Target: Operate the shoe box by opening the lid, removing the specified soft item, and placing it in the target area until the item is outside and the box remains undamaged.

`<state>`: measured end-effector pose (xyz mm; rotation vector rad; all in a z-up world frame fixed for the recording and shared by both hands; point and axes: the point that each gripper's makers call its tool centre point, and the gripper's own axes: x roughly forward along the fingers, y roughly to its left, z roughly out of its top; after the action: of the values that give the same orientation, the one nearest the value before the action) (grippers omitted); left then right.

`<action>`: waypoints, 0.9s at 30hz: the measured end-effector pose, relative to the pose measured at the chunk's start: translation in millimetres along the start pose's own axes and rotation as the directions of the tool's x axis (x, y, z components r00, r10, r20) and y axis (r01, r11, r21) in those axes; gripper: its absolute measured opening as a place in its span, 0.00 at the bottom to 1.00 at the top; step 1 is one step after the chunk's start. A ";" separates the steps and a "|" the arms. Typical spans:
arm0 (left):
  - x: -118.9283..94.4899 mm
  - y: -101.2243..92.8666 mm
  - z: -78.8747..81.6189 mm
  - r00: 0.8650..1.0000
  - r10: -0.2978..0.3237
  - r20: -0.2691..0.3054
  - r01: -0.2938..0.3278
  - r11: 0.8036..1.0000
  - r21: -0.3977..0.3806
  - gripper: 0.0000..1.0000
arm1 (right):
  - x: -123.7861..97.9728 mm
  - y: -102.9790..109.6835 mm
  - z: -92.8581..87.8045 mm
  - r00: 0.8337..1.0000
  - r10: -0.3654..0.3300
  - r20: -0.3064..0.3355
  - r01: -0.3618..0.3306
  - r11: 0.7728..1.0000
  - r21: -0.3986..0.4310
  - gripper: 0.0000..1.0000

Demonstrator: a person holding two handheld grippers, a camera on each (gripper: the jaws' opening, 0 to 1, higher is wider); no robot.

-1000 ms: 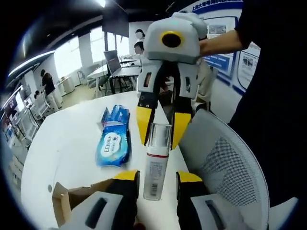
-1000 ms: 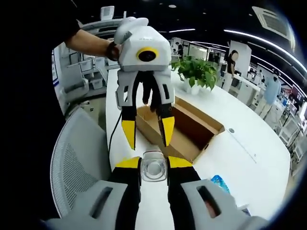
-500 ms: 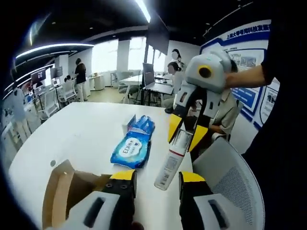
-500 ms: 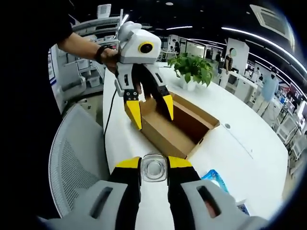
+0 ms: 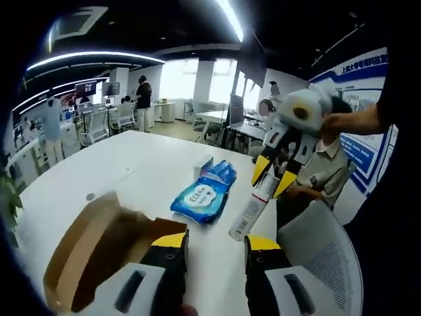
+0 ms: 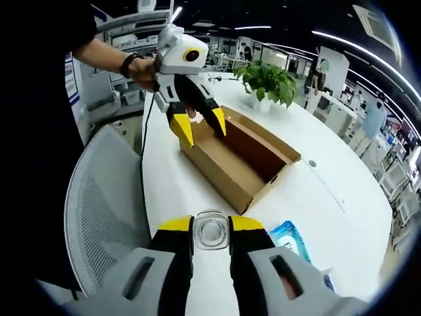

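Left gripper [image 5: 214, 242]: yellow-tipped jaws rise at the bottom of the left gripper view, standing apart with nothing between them; in the right gripper view [image 6: 199, 130] it hangs over the near end of the box, jaws spread.

Right gripper [image 6: 211, 224]: jaws closed on the clear cap of a white bottle [image 6: 211, 232], seen end-on in the right gripper view. In the left gripper view the same gripper [image 5: 273, 176] comes in from the right, held by a hand [image 5: 342, 122], with the bottle [image 5: 253, 207] clamped at its top and hanging tilted, lower end near the table surface; whether it touches cannot be told.

Shoe box [image 5: 99, 250]: brown cardboard, open, lid flap raised; it sits at the lower left in the left gripper view, just beside the left jaw. In the right gripper view [image 6: 238, 163] its interior looks bare, though the near corner is hidden by the left gripper.

Wipes pack [image 5: 202, 196]: blue soft pack with white label, lying flat on the white table [image 5: 125, 171], outside the box, between box and bottle. Its corner [image 6: 286, 235] shows beside the right jaw in the right gripper view.

Mesh chair [image 6: 99, 210]: white, at the table edge.

Potted plant [image 6: 268, 82]: green, on the table beyond the box.

Background: office desks, chairs, people well apart.
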<state>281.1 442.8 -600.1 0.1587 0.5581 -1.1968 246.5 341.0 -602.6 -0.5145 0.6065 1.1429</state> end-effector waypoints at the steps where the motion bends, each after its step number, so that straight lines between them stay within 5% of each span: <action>1: -1.4 0.6 -2.9 1.000 0.011 0.002 -0.011 1.000 -0.014 0.35 | -1.0 -2.4 -2.8 1.000 0.003 -0.007 -0.003 1.000 -0.002 0.17; 10: -15.7 0.7 -24.4 0.995 0.099 0.012 -0.097 0.989 -0.112 0.34 | -8.8 -30.2 -22.0 0.997 0.017 -0.081 -0.021 0.999 -0.048 0.17; 27: -34.3 -2.6 -67.9 0.968 0.251 -0.022 -0.248 0.933 -0.261 0.34 | -17.9 -130.9 -46.2 0.973 0.058 -0.224 -0.084 0.990 -0.111 0.17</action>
<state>248.0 497.9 -640.9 -0.0045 0.6597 -0.8665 356.2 254.9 -615.1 -0.7341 0.7555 1.2043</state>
